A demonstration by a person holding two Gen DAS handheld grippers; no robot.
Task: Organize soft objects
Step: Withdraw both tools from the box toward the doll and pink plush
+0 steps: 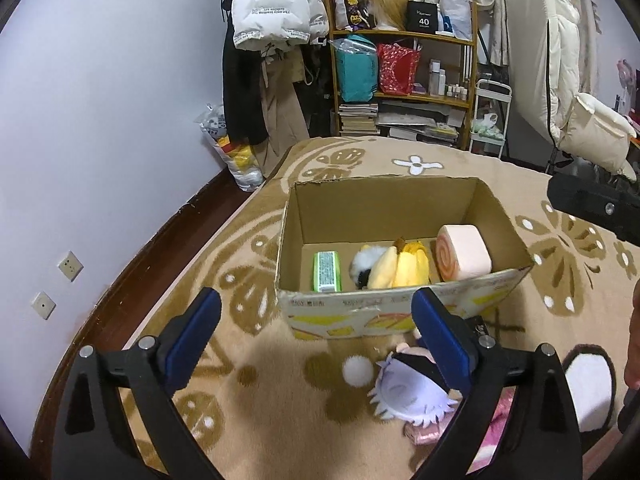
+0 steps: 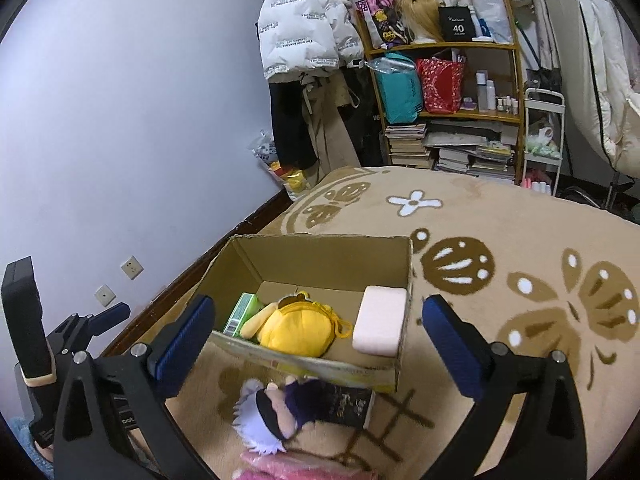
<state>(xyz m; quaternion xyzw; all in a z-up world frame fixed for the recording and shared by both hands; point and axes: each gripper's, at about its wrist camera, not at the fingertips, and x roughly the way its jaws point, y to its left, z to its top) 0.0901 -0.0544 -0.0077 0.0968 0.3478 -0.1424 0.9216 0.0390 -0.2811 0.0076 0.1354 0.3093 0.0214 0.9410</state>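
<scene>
The box (image 1: 400, 240) sits at frame centre in the left wrist view, on the rug (image 1: 248, 400), top open and upright so that soft items can be dropped in from above. Along its near wall, left to right, lie a green pack (image 1: 327, 272), a yellow plush (image 1: 400, 266) with a black-and-white plush part touching it on the left, and a pink roll cushion (image 1: 464, 254) at the right end; the far half of the box floor is bare, so capacity remains. In the right wrist view the yellow plush (image 2: 296, 330) fills the box middle, between the green pack (image 2: 242, 314) and the cushion (image 2: 380, 320). Outside the box, just beside its near wall at lower centre, lies a doll (image 2: 272, 412) with pale lilac hair, a dark band across the face and dark clothing, on its side and partly over a dark flat item; pink fabric (image 2: 280, 468) lies below it at the frame edge. The doll is judged the next item to load. The left claw (image 1: 316, 340) is released, jaws spread wide and empty, above the rug near the doll (image 1: 408, 392). The right claw (image 2: 320, 340) is likewise released and empty, positioned above the box's near edge. A shelf (image 1: 404, 80) and hanging clothes occupy the upper frame.
</scene>
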